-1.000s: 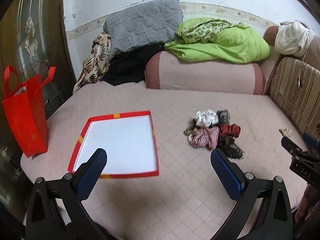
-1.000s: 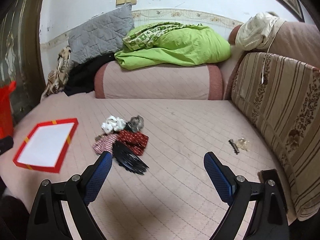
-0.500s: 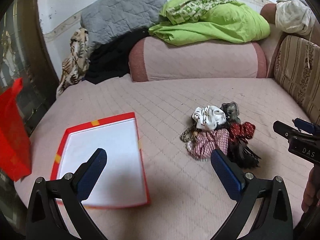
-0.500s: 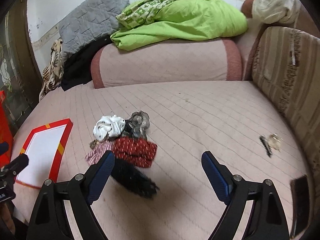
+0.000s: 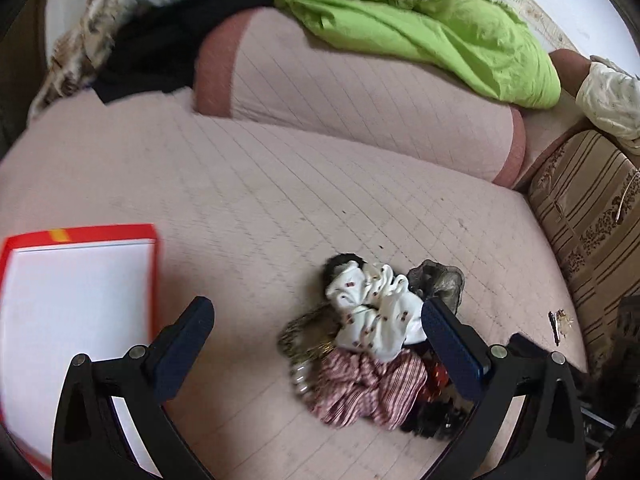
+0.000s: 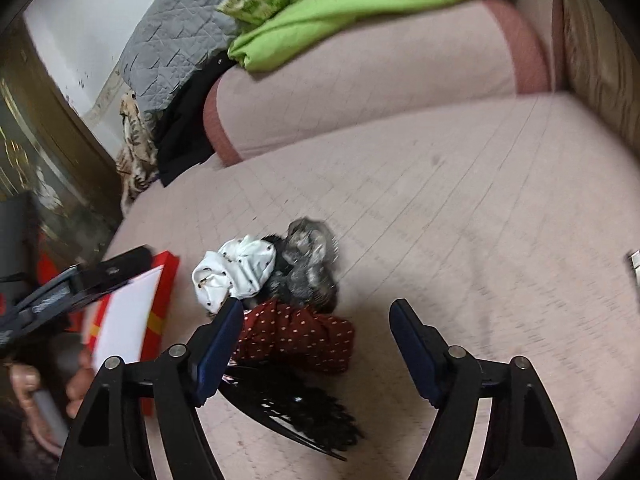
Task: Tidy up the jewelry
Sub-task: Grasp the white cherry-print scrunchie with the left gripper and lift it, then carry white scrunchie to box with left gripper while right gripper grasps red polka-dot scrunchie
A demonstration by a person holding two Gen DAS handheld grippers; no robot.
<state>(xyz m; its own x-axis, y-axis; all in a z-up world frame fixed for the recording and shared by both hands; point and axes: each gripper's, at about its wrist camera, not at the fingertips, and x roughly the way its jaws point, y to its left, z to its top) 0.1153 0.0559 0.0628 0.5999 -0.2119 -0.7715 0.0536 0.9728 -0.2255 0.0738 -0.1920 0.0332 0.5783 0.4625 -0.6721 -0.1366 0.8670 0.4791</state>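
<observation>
A pile of hair accessories lies on the pink quilted bed: a white dotted scrunchie [image 5: 376,312] [image 6: 236,272], a pink striped one [image 5: 360,388], a red dotted one [image 6: 296,340], a grey one [image 6: 308,256] [image 5: 438,280] and a black toothed clip [image 6: 296,408]. My left gripper [image 5: 316,306] hovers open over the pile's left side. My right gripper [image 6: 318,308] hangs just above the red scrunchie. Its jaws are closing, and the pads touch nothing. The red-rimmed white tray [image 5: 80,234] [image 6: 164,292] lies left of the pile.
A pink bolster [image 5: 360,92] with a green blanket [image 5: 440,32] and a grey pillow [image 6: 176,40] lines the back. A striped cushion [image 5: 588,208] bounds the right side. Small trinkets [image 5: 560,320] lie near it. A hand [image 6: 24,384] holds the left gripper's body [image 6: 80,280].
Both grippers have dropped and closed in on the pile, which now fills the lower part of both views. The right jaws have narrowed a little.
</observation>
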